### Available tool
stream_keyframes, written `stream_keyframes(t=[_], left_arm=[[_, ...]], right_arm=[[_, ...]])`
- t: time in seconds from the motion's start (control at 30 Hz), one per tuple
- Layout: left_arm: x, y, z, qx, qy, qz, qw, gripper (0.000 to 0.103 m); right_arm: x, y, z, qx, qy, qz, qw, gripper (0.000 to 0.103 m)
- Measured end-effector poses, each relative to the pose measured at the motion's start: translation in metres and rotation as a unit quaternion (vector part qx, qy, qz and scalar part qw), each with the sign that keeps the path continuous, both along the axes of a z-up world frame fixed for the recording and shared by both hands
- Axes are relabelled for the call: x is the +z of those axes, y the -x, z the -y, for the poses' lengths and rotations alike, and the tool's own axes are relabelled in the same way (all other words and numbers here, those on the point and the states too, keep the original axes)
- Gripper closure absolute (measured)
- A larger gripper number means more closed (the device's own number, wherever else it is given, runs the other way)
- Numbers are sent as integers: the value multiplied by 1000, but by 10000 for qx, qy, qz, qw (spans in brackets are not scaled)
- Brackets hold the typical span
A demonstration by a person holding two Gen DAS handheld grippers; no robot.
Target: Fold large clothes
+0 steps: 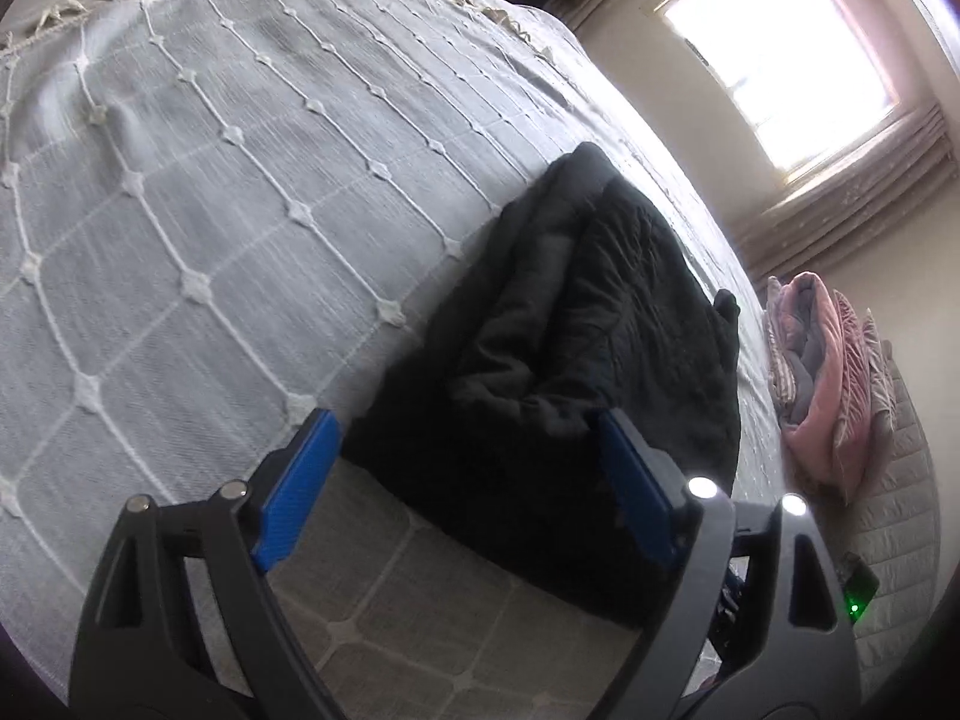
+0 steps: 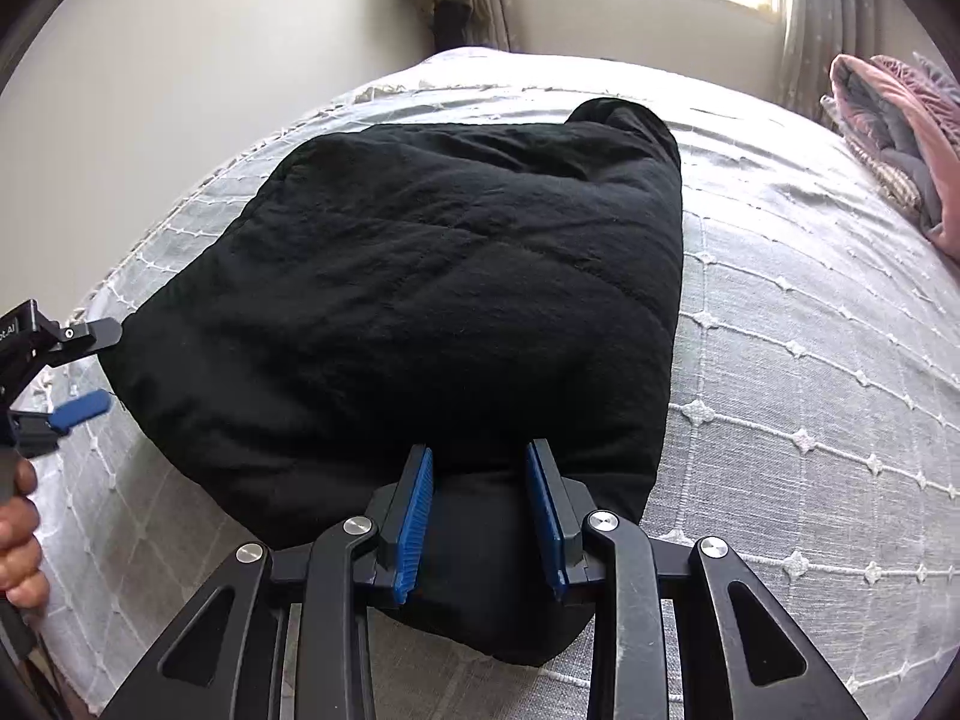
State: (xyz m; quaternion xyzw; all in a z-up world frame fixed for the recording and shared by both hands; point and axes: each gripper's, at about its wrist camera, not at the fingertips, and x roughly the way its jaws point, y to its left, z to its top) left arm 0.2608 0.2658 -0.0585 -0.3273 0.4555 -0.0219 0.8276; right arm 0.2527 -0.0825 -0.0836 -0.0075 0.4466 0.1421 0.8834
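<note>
Fabric from one black padded garment [image 2: 432, 276] sits between the blue pads of the right gripper [image 2: 483, 510], whose jaws are narrowed onto a bunched fold at the garment's near edge. The garment lies folded into a thick bundle on a bed covered by one pale grey bedspread [image 2: 810, 360] with a white diamond pattern.

The left gripper [image 1: 468, 468] has its jaws spread wide and holds nothing; its two blue pads frame the near corner of the same garment [image 1: 600, 330], and whether they touch the cloth cannot be told. In the right wrist view that gripper [image 2: 96, 366] shows at the garment's left corner, with the person's left hand [image 2: 18, 534] behind it.

One pile of pink and grey bedding [image 1: 822, 372] lies at the bed's far side, below one bright window [image 1: 780, 54].
</note>
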Motion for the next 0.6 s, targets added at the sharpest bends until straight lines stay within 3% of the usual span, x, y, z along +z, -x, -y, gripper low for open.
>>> stream_keyframes(t=[0.03,0.1,0.23,0.33,0.43,0.5,0.6], left_arm=[[-2,-1,2,20,-91,-44,9999,6],[-7,-2,5,47,-257,-98,9996,3],[-6,-1,5,10,-163,-32,9999,3],[4,1,14,-287,-13,149,9995,3],[10,-2,28,-496,-358,287,9977,3],[1,-8,34,-570,-560,98,9968,3],[-20,-15,30,-501,-468,-130,9976,0]], right_arm=[[0,-3,1,7,-9,6,10000,71],[-2,-10,5,40,-86,-14,10000,71],[-2,-9,8,59,-154,50,9999,71],[-2,-7,5,1,-107,125,9999,70],[-2,-4,4,-27,-79,194,9998,70],[-2,-3,5,-23,-102,219,9997,70],[-2,-3,6,-1,-115,238,9996,70]])
